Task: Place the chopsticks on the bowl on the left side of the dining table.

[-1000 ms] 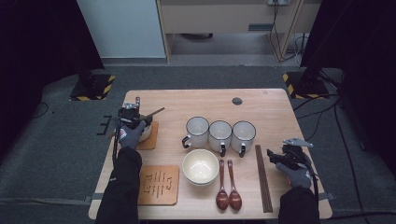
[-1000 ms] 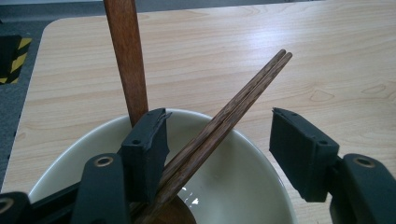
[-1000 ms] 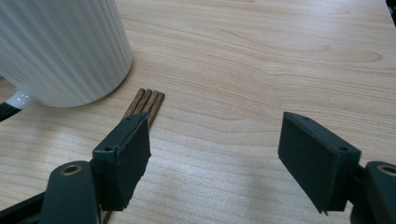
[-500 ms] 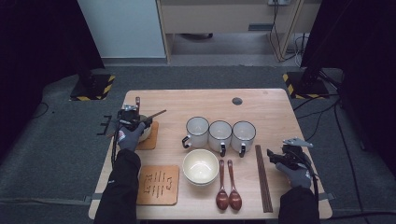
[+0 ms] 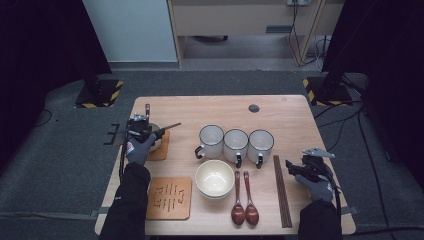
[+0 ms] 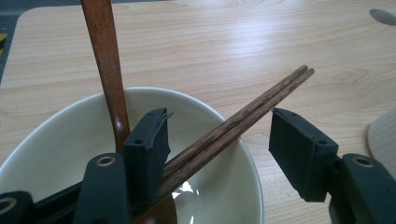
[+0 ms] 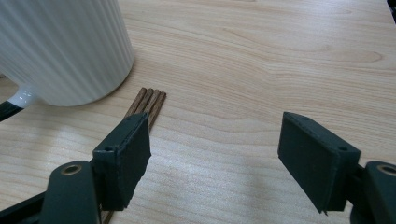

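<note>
— Wooden chopsticks (image 6: 233,128) lie between your left gripper's (image 6: 219,144) jaws, across the cream bowl (image 6: 56,144). Gripped?
— No: jaws apart, one pad just beside them, the other clear. A wooden spoon (image 6: 109,70) stands in that bowl.
— And your right gripper (image 7: 215,158)?
— Open over bare table (image 7: 280,56), beside more chopsticks (image 7: 149,105) and a white mug (image 7: 65,46).

Cream bowl (image 6: 56,154), dark brown chopsticks (image 6: 243,123), white ribbed mug (image 7: 60,46), seemingly orange-brown coaster (image 5: 170,197).
</note>
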The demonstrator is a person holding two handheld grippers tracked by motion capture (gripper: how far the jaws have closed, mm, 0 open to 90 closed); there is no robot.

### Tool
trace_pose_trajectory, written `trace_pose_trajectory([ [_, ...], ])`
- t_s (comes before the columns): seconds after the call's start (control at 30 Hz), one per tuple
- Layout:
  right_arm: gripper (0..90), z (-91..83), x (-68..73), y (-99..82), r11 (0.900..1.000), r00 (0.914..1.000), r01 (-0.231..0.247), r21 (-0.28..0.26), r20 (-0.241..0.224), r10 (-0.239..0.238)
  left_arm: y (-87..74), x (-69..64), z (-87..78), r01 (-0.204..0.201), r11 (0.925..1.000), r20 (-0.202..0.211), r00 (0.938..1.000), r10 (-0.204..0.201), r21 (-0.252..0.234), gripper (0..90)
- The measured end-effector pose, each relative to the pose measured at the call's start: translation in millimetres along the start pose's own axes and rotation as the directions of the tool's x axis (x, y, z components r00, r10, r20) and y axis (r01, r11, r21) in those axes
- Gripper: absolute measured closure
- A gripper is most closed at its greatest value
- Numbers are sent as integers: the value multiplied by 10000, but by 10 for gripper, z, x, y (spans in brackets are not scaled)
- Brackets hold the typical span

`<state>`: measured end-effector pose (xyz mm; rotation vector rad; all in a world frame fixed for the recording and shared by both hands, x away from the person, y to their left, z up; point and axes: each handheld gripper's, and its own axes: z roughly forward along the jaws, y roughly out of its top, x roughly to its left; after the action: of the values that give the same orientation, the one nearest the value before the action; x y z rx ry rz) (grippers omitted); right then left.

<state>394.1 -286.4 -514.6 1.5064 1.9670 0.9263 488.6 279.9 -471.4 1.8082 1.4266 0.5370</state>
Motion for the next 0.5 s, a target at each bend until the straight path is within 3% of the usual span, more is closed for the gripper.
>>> trace_pose_trajectory([
  [0.5, 252, 3, 2, -4, 10000, 10000, 2, 23, 13, -2, -29, -10, -87, -149, 9999, 150, 9998, 149, -32, 368],
])
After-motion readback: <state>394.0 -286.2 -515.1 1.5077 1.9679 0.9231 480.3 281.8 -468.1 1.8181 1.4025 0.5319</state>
